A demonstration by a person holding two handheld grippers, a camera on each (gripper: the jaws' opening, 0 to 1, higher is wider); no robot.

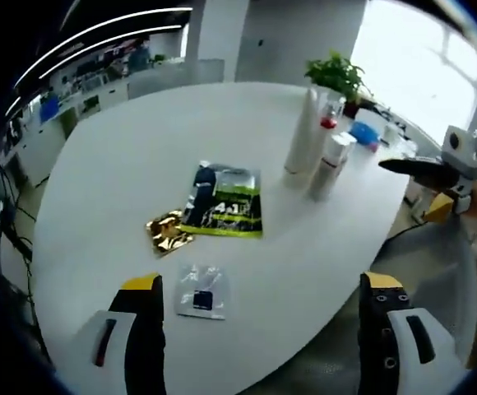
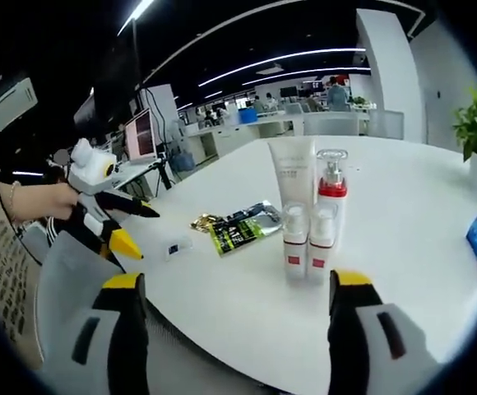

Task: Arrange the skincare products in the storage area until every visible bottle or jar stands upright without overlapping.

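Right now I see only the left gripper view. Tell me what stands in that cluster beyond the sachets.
Observer: The right gripper view shows four pieces: a white tube, a pump bottle with a red collar, and two small bottles with red labels in front.
Operator: Report whether any has tipped.
Observer: All four stand upright, and the small bottles are side by side.
Operator: Give me the right gripper's state.
Observer: The right gripper has its jaws wide apart with nothing between them.
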